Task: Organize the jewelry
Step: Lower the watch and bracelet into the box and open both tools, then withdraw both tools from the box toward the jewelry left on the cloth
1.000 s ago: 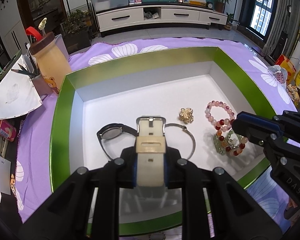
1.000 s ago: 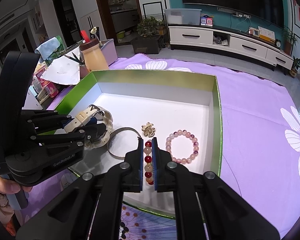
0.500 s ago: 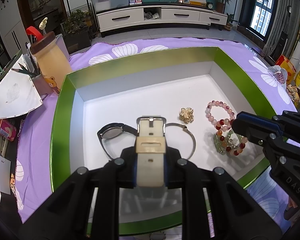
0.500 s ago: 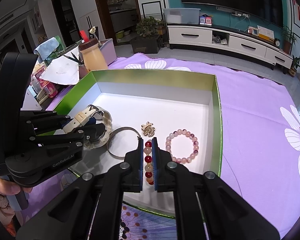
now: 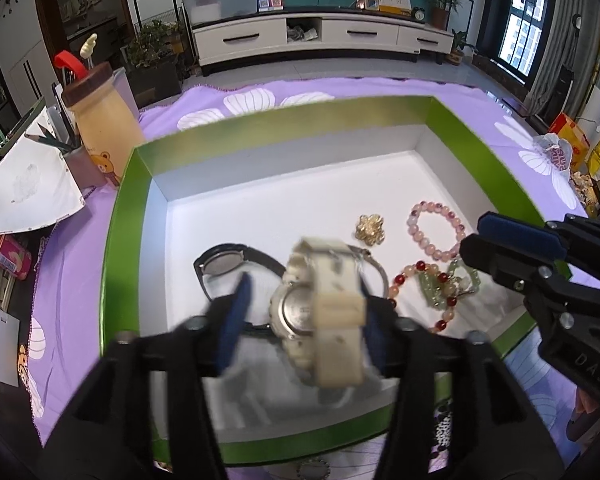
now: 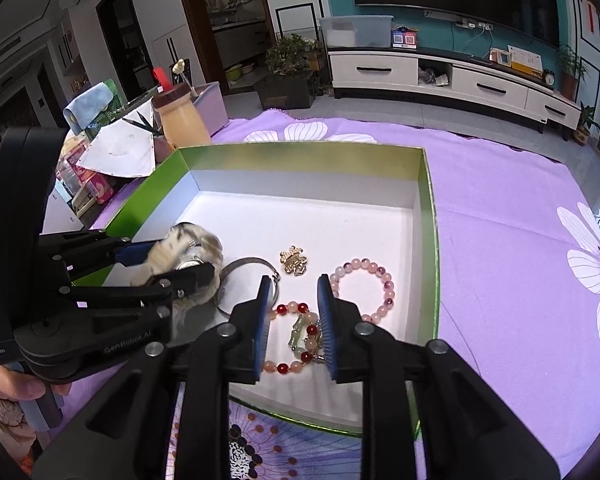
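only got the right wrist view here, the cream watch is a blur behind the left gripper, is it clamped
Observer: No. In the left wrist view the left gripper is open, with a clear gap between the cream watch and the blue pad of one finger.
Operator: anything near it i cant see
Observer: Yes, a black watch lies on the floor of the box, just beyond the cream one.
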The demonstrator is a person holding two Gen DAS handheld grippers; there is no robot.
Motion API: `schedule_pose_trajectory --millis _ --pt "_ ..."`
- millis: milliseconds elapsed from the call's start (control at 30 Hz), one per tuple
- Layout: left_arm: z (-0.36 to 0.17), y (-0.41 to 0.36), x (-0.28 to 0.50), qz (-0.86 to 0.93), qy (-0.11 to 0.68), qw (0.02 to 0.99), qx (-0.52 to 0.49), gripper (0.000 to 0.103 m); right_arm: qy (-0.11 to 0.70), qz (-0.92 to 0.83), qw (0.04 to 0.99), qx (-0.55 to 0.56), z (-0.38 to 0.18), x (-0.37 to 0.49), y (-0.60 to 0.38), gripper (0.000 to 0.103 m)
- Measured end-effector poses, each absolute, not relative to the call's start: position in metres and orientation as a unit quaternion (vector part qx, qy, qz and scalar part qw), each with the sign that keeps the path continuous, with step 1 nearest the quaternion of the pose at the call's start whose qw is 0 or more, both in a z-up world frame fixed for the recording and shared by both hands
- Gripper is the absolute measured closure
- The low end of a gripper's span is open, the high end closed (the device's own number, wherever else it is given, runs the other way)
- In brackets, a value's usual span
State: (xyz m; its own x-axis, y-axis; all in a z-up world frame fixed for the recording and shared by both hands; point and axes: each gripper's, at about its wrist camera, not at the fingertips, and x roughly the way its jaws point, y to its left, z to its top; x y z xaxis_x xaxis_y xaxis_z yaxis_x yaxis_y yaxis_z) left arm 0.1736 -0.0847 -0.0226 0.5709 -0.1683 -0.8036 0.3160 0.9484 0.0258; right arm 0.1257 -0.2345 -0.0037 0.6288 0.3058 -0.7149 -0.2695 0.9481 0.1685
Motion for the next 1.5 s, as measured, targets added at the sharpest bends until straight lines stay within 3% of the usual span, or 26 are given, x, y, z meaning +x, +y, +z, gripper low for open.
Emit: schedule_pose_trajectory --millis 133,200,267,467,967,1500 --pt "-0.014 -0.086 0.168 -0.138 0.429 0.889 0.086 0.039 0.391 0.158 0.906 0.027 0.003 0.119 -0.237 0.075" --pt "-0.009 -0.087 0.164 -0.141 0.421 0.892 0.084 0.035 0.385 0.156 0.909 0.028 0.007 0.113 -0.240 0.069" --pt "-0.004 -0.087 0.160 -0.140 0.413 0.896 0.084 0.028 0.378 0.150 0.913 0.028 0.013 0.108 -0.244 0.058" --pt "0.014 -0.087 0.142 -0.140 0.393 0.905 0.080 0.020 0.360 0.142 0.921 0.041 0.030 0.086 -0.257 0.043" --pt "0.031 -0.068 0.084 -0.145 0.392 0.907 0.056 0.002 0.357 0.139 0.922 0.056 0.047 0.023 -0.267 0.041" --pt "-0.028 0.075 0.023 -0.055 0.443 0.894 -0.048 0.002 0.442 0.222 0.869 0.014 -0.029 -0.020 -0.193 0.041"
